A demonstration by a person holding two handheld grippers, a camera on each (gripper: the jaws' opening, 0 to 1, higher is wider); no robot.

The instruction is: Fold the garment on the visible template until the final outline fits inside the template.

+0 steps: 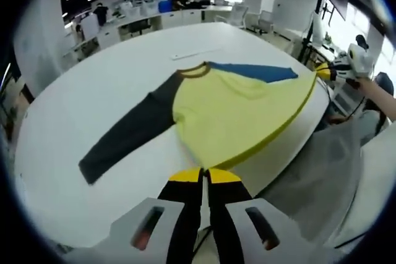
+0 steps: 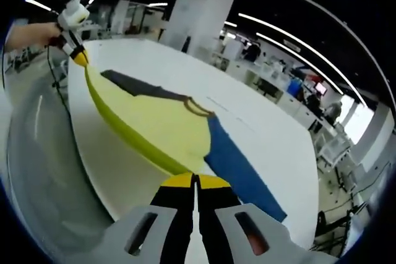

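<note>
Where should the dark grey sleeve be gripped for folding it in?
At its cuff end, coming from the table edge side. The grey sleeve lies flat and stretched away from the yellow body, so its free tip lifts most easily.

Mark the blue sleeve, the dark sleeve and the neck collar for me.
blue sleeve [image 1: 253,72], left gripper view, mid-sleeve.
dark sleeve [image 1: 127,131], left gripper view, middle of its length.
neck collar [image 2: 197,107], right gripper view, on the brown rim.
</note>
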